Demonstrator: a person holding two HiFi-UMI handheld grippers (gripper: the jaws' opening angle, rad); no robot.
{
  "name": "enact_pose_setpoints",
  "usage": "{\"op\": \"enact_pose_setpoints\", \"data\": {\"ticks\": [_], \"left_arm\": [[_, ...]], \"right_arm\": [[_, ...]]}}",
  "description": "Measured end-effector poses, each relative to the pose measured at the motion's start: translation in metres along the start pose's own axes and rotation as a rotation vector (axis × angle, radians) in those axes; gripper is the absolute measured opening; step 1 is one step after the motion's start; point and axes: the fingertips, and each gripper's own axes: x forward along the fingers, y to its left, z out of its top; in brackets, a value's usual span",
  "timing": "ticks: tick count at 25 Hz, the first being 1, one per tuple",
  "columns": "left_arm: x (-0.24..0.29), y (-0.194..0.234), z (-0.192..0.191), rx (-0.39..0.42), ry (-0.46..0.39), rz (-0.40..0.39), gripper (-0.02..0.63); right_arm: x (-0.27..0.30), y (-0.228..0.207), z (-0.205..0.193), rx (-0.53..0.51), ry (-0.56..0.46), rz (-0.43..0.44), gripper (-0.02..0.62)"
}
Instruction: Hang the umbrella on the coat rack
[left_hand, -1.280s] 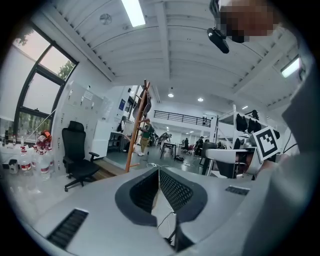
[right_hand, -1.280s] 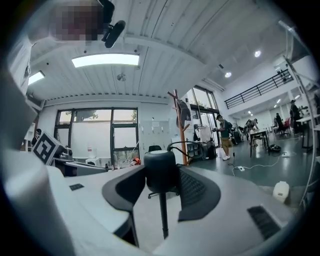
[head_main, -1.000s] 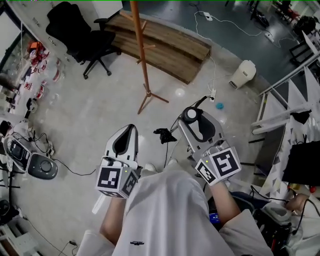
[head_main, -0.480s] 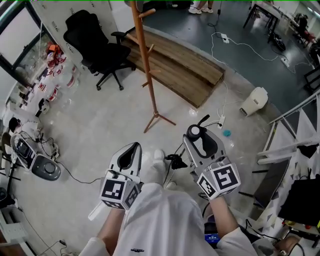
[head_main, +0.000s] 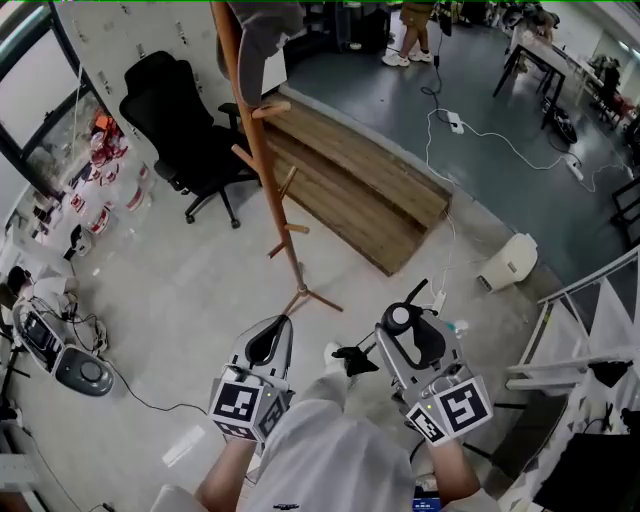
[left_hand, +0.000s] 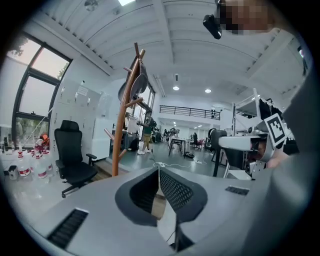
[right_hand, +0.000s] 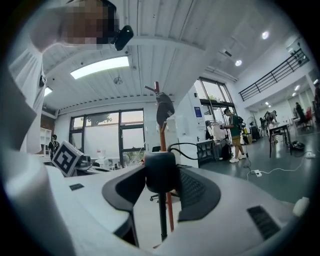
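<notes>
The right claw (head_main: 410, 333) is clamped on the black handle of the umbrella (right_hand: 160, 172). The umbrella's thin rod hangs down below the claw. The left claw (head_main: 268, 342) is closed with nothing in it. The wooden coat rack (head_main: 262, 170) stands ahead of both claws, well apart from them.

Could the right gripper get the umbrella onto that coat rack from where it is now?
Probably not yet. The right gripper, clamped on the umbrella, stands well short of the coat rack. Only bare floor seems to lie between them, so nothing looks to block the way.
</notes>
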Motion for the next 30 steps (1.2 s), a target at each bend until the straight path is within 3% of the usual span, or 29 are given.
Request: {"op": "enact_pose_setpoints", "data": {"ticks": [5, 10, 15, 19, 26, 30], "left_arm": [[0.081, 0.015, 0.047, -0.003, -0.008, 0.026, 0.008], [0.124, 0.028, 0.104, 0.031, -0.11, 0.063, 0.008], [0.153, 0.032, 0.119, 0.026, -0.078, 0.151, 0.008], [0.174, 0.034, 0.129, 0.001, -0.095, 0.283, 0.008], [0.159, 0.063, 0.148, -0.063, -0.119, 0.436, 0.008], [0.158, 0.059, 0.144, -0.077, -0.118, 0.493, 0.008]], "right_arm": [[0.062, -0.054, 0.028, -0.05, -0.02, 0.078, 0.196], [0.116, -0.083, 0.068, -0.135, -0.066, 0.193, 0.196], [0.164, -0.116, 0.092, -0.16, -0.087, 0.303, 0.196], [0.196, -0.14, 0.104, -0.148, -0.085, 0.428, 0.195], [0.247, -0.103, 0.12, -0.147, -0.017, 0.614, 0.195], [0.249, -0.093, 0.122, -0.15, -0.01, 0.706, 0.195]]}}
